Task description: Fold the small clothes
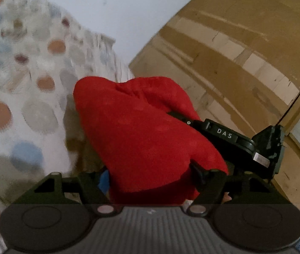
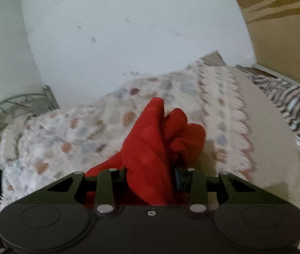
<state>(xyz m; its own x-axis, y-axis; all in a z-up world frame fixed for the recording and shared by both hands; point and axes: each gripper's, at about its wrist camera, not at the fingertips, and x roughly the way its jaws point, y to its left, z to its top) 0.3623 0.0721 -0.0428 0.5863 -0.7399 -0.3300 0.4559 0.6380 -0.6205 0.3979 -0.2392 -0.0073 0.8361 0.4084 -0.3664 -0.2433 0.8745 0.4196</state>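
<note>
A small red fleece garment (image 1: 141,131) hangs bunched between both grippers, lifted above the bed. My left gripper (image 1: 150,182) is shut on one edge of it; the cloth covers the fingertips. My right gripper (image 2: 150,180) is shut on another edge of the red garment (image 2: 150,148), which sticks up in folds in front of it. The right gripper's body (image 1: 230,137), marked DAS, shows in the left wrist view, close beside the cloth on the right.
A white bedspread with coloured dots (image 1: 22,84) covers the bed (image 2: 86,127) below. Brown cardboard boxes (image 1: 234,53) stand to the right. A striped cloth (image 2: 294,105) lies at the far right. A white wall (image 2: 128,31) is behind, with a metal rack (image 2: 12,105) at the left.
</note>
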